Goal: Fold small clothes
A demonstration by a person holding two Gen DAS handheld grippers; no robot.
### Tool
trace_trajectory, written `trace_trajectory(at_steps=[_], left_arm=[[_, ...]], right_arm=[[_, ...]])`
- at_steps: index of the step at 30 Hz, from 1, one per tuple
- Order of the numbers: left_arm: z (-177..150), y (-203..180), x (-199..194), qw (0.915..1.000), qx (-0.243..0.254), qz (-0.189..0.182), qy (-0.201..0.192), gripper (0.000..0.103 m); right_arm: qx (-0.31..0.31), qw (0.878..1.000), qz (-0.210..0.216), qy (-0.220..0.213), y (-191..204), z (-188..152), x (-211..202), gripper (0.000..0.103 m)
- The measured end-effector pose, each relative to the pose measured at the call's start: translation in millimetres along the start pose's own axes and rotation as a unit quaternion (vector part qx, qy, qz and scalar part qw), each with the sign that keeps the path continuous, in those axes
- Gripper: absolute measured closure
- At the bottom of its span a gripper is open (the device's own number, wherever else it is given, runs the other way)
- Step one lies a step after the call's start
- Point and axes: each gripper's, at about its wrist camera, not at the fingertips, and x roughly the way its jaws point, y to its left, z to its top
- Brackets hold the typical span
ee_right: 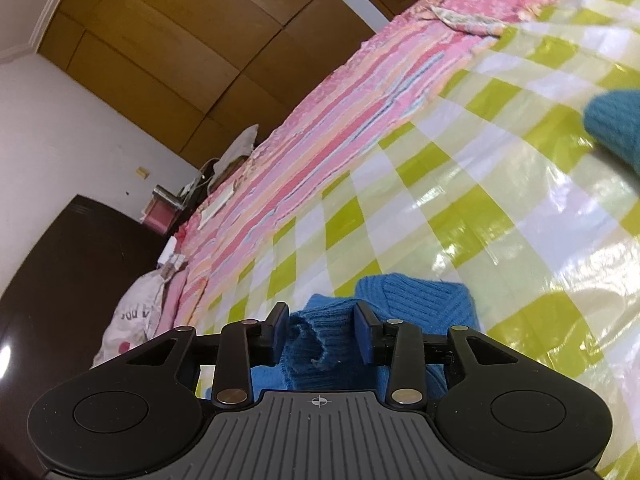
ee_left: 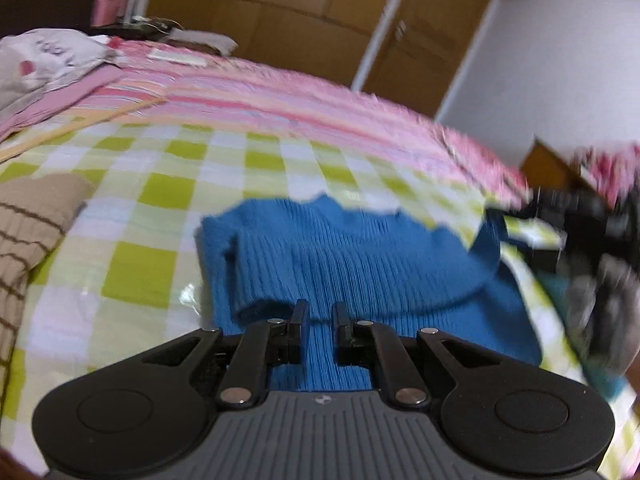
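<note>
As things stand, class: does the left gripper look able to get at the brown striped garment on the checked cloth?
Probably yes. The left gripper hangs over the blue sweater, and only bare checked cloth lies between it and the brown striped garment.

Black grippers (ee_left: 320,316) (ee_right: 322,328), grey ribbed bases, silver rivets, crosshair mark.

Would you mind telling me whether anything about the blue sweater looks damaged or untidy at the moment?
Yes: the blue sweater shows a frayed, curled edge with a loose thread between the right gripper's open jaws. Otherwise it lies part-folded on the checked cloth.
</note>
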Motion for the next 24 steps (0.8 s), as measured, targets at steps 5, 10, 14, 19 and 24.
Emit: trace_trajectory(at_steps=[5, 10, 14, 19, 24], left_arm=[[4, -14, 32, 0.9978, 0.036, -0.022, 0.052, 0.088], [12, -21, 52, 0.9969, 0.051, -0.010, 0.059, 0.088], [27, -16, 57, 0.9987, 0.036, 0.013, 0.035, 0.088], [54, -2, 59, 0.9993, -0.028, 0.024, -0.004, 0.087], [64, 9, 58, 0.9971, -0.055, 0.048, -0.023, 0.087]], right_arm=[[-0.018, 1.000, -0.002, 0.000, 9, 1, -4, 0.061], [-0.023, 1.000, -0.008, 0.001, 7, 3, -4, 0.061], [-0.021, 1.000, -0.013, -0.001, 2, 5, -3, 0.061], [-0.031, 0.999, -0.018, -0.002, 0, 4, -5, 0.061], [-0.077, 0.997, -0.031, -0.004, 8, -2, -10, 0.061]])
